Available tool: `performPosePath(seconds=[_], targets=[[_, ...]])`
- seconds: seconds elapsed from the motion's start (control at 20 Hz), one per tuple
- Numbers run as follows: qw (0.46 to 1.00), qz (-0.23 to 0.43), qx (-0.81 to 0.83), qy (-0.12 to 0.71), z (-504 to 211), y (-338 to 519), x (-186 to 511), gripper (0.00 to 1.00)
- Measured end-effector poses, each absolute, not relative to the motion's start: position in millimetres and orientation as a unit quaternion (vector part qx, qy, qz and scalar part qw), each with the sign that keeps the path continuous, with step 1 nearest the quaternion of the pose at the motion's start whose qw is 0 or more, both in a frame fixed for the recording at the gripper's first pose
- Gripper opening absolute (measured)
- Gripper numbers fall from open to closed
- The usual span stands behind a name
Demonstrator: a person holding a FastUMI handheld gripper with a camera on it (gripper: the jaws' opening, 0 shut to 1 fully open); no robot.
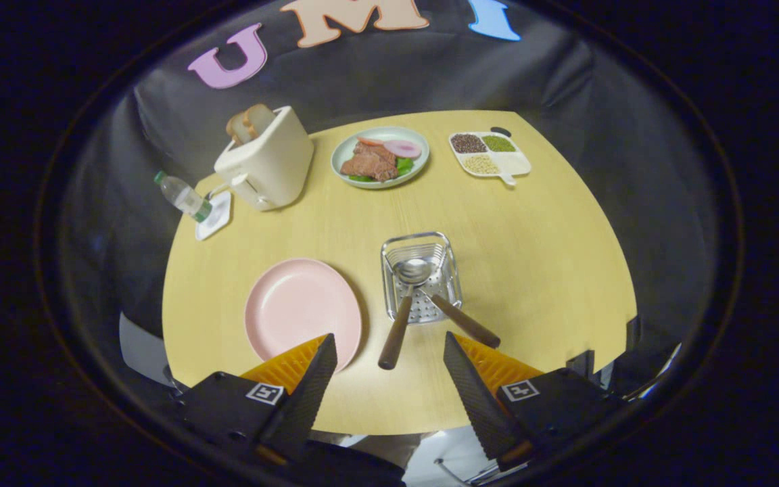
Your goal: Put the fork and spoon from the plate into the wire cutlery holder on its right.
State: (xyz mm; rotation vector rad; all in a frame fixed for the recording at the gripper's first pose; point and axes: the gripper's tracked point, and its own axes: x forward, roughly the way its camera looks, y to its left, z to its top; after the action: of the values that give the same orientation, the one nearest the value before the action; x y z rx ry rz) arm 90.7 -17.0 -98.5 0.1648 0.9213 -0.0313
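The gripper hangs above the near edge of the table with its fingers spread wide and nothing between them but bare tabletop; it has hold of nothing.

The wire cutlery holder stands just beyond the fingers, near the middle of the table; the spoon lies in it with its bowl down inside and its brown handle sticking out over the near rim toward the fingers; the fork lies in the holder too, its head inside beside the spoon's bowl and its brown handle slanting out over the near right corner; the two handles fan apart as they leave the holder, and both ends stop short of the fingertips.

The pink plate sits just left of the holder with nothing on it; one fingertip overlaps its near edge in the view.

Beyond the holder, toward the far side of the table, a plate of food rests; right of that and farther from the holder is a divided tray of grains; far left of the holder stands a toaster with bread slices in it, and beside the toaster a water bottle leans over a small white coaster.
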Motion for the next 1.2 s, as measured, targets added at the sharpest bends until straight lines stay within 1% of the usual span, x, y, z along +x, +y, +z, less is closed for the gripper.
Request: performPosePath(seconds=[0.15,0.35,0.55,0.75,1.0,1.2], targets=[[0.912,0.003,0.094,0.398,-82,-8,88,1.00],[0.943,0.012,0.064,0.327,-61,-6,82,1.00],[0.971,0.034,0.062,0.227,-26,10,84,1.00],[0.984,0.069,0.094,0.135,20,34,88,1.00],[0.996,0.055,0.066,0.019,83,30,88,0.99],[0.998,0.032,0.033,-0.036,110,23,75,0.99]])
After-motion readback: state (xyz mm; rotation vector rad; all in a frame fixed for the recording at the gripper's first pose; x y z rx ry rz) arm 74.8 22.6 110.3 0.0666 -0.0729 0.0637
